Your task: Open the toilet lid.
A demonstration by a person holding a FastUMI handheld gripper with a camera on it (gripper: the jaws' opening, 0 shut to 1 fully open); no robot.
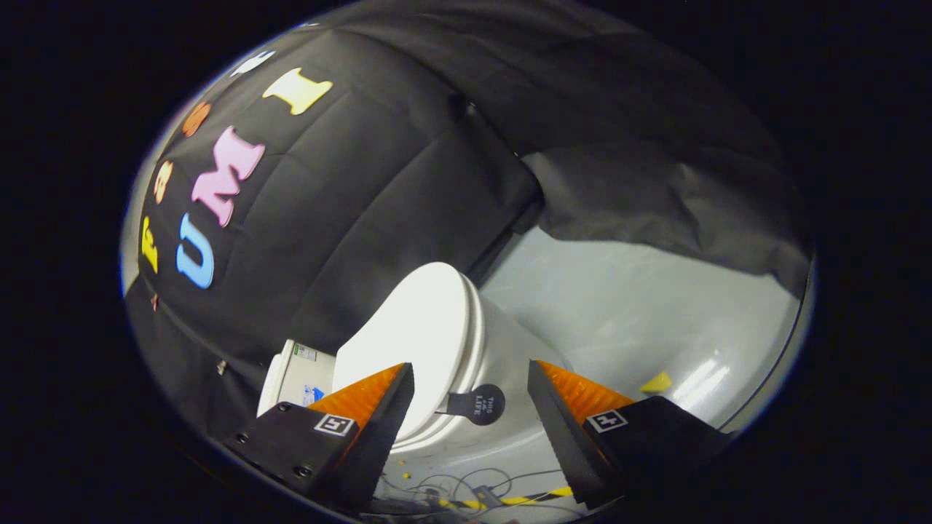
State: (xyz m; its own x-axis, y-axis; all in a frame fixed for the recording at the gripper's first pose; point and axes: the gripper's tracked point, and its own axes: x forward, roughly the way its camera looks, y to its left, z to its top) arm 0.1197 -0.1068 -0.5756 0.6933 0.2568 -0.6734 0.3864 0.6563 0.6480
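Where the booth is closed off, a black cloth wall is seen, draped in folds and hanging down to a pale grey floor that carries a glossy sheen. Against the foot of this wall a white toilet is set, shown tilted in the gripper view. Its lid is lowered onto the bowl, so the toilet is still closed. A white tank is partly visible behind the lid, next to the cloth. At the front rim of the lid a small round dark tab is attached, projecting forward; its lettering is too small to be read reliably. The gripper is held with its fingers spread wide apart, nothing being clamped between them. The tab and the front edge of the lid are framed between the two fingers, just ahead of them; contact cannot be confirmed. A small yellow scrap is seen on the floor beyond the right finger, and thin cables with a yellow-and-black striped strip lie on the floor below the fingers.
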